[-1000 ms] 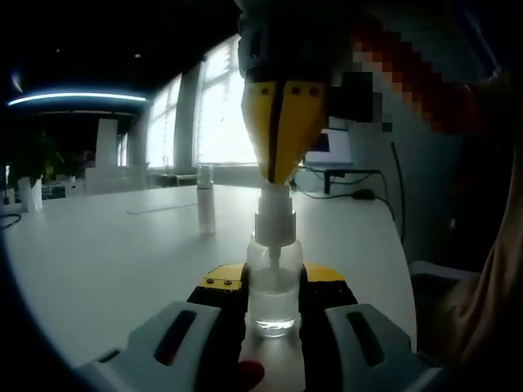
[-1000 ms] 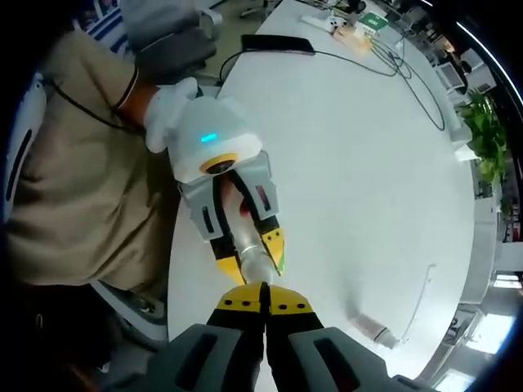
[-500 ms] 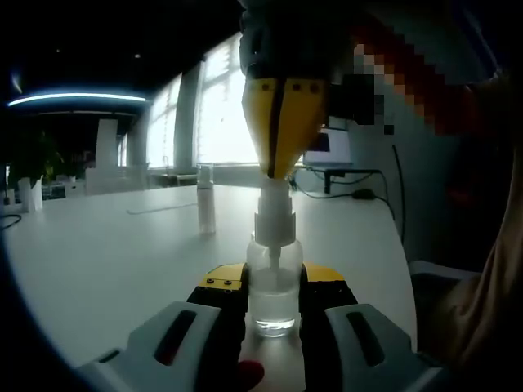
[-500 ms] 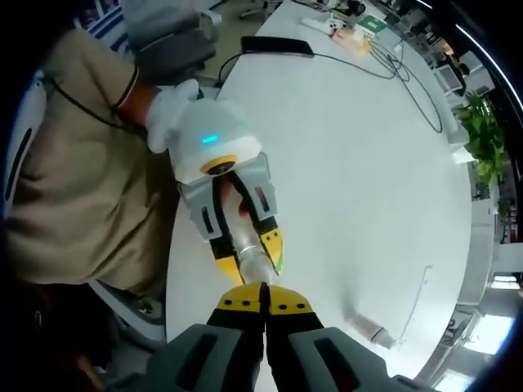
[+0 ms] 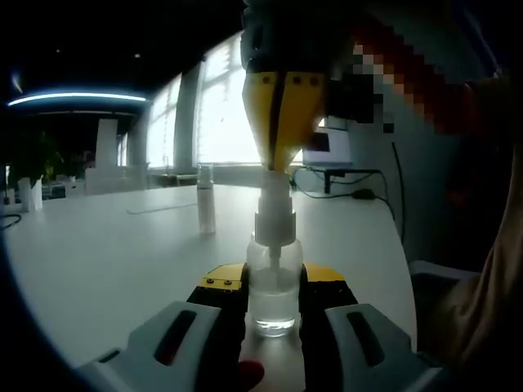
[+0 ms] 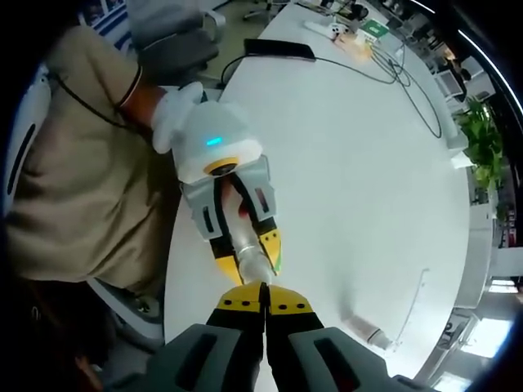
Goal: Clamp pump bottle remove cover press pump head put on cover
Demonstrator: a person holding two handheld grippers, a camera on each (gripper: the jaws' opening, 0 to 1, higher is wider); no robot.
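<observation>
Left gripper view: left gripper (image 5: 274,306), lower centre, jaws clamped on the clear pump bottle (image 5: 274,286) standing on the white table (image 5: 106,261). Right gripper (image 5: 282,163), upper centre, jaws pressed together, tips touching the pump head (image 5: 274,200). Cover (image 5: 206,210) upright, centre left.

Right gripper view: right gripper (image 6: 263,298), bottom centre, jaws closed. Left gripper (image 6: 249,261) grips the bottle (image 6: 249,257), centre. Cover (image 6: 366,331) lies lower right.

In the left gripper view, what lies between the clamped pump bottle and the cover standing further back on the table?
Bare white table. Nothing sits between the pump bottle and the cover in the left gripper view.
</observation>
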